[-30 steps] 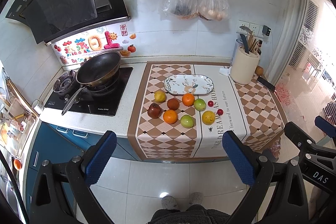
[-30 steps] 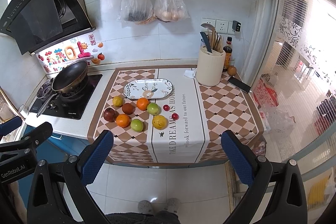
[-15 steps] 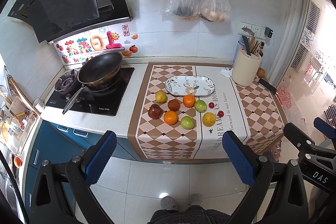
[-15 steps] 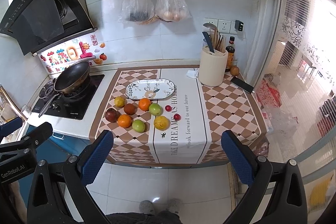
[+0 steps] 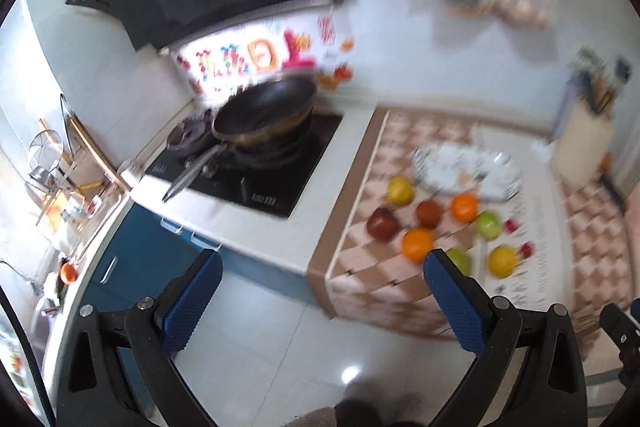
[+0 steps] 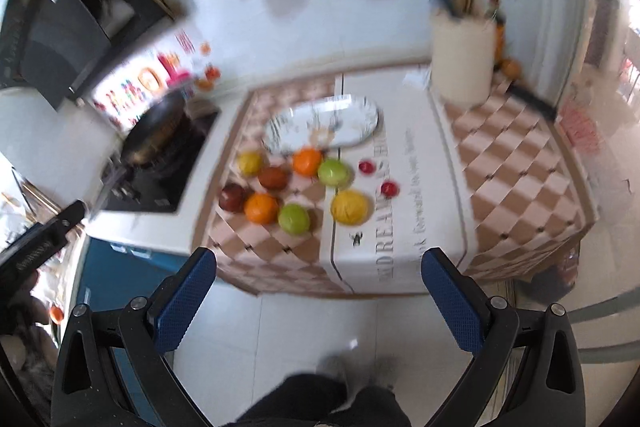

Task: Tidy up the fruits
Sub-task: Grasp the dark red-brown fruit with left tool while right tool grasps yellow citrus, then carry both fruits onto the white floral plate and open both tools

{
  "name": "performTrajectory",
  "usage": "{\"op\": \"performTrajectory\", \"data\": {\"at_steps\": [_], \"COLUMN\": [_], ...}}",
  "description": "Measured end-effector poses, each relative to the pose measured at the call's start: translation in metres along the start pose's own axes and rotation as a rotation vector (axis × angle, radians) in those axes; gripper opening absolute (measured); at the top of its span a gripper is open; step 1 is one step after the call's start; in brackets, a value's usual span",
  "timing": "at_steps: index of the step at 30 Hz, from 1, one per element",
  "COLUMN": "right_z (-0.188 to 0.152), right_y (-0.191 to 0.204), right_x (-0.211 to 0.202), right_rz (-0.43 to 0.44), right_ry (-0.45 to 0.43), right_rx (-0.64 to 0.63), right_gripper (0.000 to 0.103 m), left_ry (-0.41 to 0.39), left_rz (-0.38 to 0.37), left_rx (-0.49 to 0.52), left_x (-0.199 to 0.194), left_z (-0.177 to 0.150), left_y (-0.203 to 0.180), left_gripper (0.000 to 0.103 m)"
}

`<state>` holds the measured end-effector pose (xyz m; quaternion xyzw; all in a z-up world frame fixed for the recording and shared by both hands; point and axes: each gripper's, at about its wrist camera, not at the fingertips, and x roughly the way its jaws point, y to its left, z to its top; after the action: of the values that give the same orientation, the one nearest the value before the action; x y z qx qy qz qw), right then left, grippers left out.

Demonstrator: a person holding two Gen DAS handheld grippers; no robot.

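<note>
Approach step, nothing gripped: left gripper (image 5: 322,301) and right gripper (image 6: 318,297) fingers spread, short of the desk (image 6: 404,227); fruits (image 6: 296,195) loose just before the oval plate (image 6: 320,126); next, likely reach one

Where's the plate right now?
In the right wrist view the plate lies on the checkered cloth, toward the wall, directly behind the fruit cluster; an orange sits at its near rim, utensil holder to its right.
</note>
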<state>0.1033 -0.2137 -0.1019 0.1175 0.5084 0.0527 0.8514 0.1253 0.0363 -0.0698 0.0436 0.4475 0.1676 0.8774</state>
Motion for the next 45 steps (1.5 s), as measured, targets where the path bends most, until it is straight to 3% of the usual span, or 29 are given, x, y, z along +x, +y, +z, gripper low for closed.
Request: {"op": "performTrajectory", "data": {"at_steps": [5, 12, 19, 22, 24, 27, 29, 31, 35, 37, 39, 45], "right_z": [0.016, 0.041, 0.046, 0.048, 0.050, 0.052, 0.053, 0.053, 0.053, 0.051, 0.048, 0.052], "right_y": [-0.016, -0.048, -0.054, -0.053, -0.053, -0.054, -0.054, -0.056, -0.057, -0.056, -0.055, -0.048], "right_x": [0.089, 0.197, 0.252, 0.262, 0.267, 0.275, 0.280, 0.285, 0.299, 0.308, 0.314, 0.306], "right_rz": [-0.064, -0.107, -0.140, -0.156, -0.159, -0.163, -0.172, -0.175, -0.162, -0.146, -0.133, -0.158], "right_ry": [0.081, 0.231, 0.341, 0.364, 0.373, 0.389, 0.396, 0.405, 0.435, 0.458, 0.463, 0.444], "right_rx": [0.043, 0.179, 0.265, 0.280, 0.294, 0.318, 0.324, 0.341, 0.361, 0.368, 0.380, 0.346], "right_gripper": [0.102, 0.100, 0.100, 0.100, 0.100, 0.100, 0.100, 0.100, 0.089, 0.072, 0.065, 0.065], "left_ry": [0.151, 0.397, 0.526, 0.564, 0.595, 0.635, 0.653, 0.677, 0.643, 0.646, 0.648, 0.620], "left_rz": [0.015, -0.140, -0.228, -0.244, -0.262, -0.269, -0.266, -0.293, -0.299, -0.313, -0.324, -0.361], "left_rx": [0.047, 0.093, 0.254, 0.332, 0.375, 0.436, 0.464, 0.457, 0.448, 0.428, 0.414, 0.376], "left_x": [0.082, 0.221, 0.304, 0.324, 0.335, 0.349, 0.356, 0.362, 0.364, 0.365, 0.365, 0.350], "left_z": [0.006, 0.033, 0.051, 0.050, 0.047, 0.040, 0.036, 0.034, 0.037, 0.040, 0.041, 0.046], "left_y": [-0.006, -0.029, -0.075, -0.092, -0.102, -0.111, -0.114, -0.116, -0.115, -0.111, -0.106, -0.084], "left_gripper": [0.103, 0.102, 0.102, 0.101, 0.091, 0.086, 0.067, 0.059, 0.058, 0.058, 0.058, 0.057]}}
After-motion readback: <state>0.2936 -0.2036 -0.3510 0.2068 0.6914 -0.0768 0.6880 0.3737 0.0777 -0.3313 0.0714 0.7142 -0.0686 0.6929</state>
